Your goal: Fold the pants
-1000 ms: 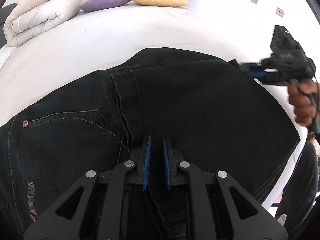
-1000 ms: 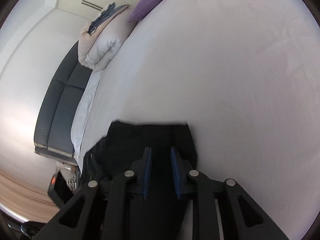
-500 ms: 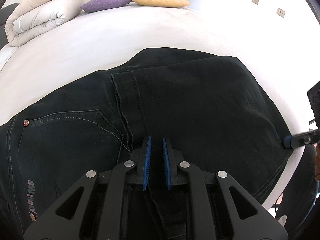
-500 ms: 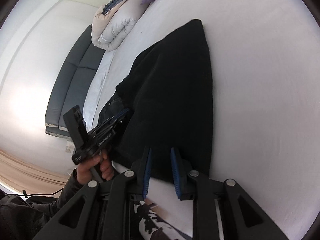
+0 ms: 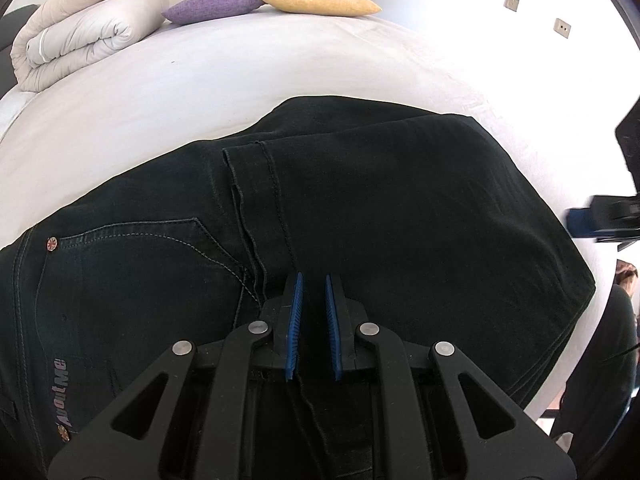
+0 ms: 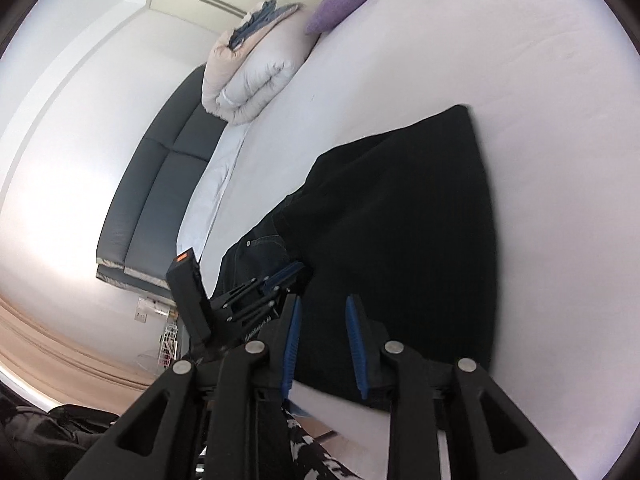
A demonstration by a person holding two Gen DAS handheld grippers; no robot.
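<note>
The left gripper (image 5: pixel 312 292), its blue ribbed fingers (image 5: pixel 295 320) drawn close with only a narrow gap and no cloth visibly caught between them, hovers low over the near edge of a pair of black denim pants (image 5: pixel 360 220) lying on a white bedsheet (image 5: pixel 240 72); whether the tips touch the fabric cannot be told. The pants lie already folded once, the leg hems (image 5: pixel 248 184) laid over the seat beside a stitched back pocket (image 5: pixel 152 248) with a metal rivet. At the far right of the left view the right gripper (image 5: pixel 588 222) stands just off the folded edge; in its own view the right gripper (image 6: pixel 322 328) shows its fingers apart and empty above the near end of the garment (image 6: pixel 400 240). The denim looks thick and moderately heavy, soft enough to drape yet stiff enough to hold a crease, and unlikely to slip from ribbed pads; a likely hold for the next fold is at the doubled right edge, pinching both layers together at its near and far corners so the top layer does not slide. Beyond the pants, at the far end of the bed, sit a rolled beige duvet (image 5: pixel 80 36), a purple cushion (image 5: pixel 212 6) and a yellow cushion (image 5: pixel 320 0).
</note>
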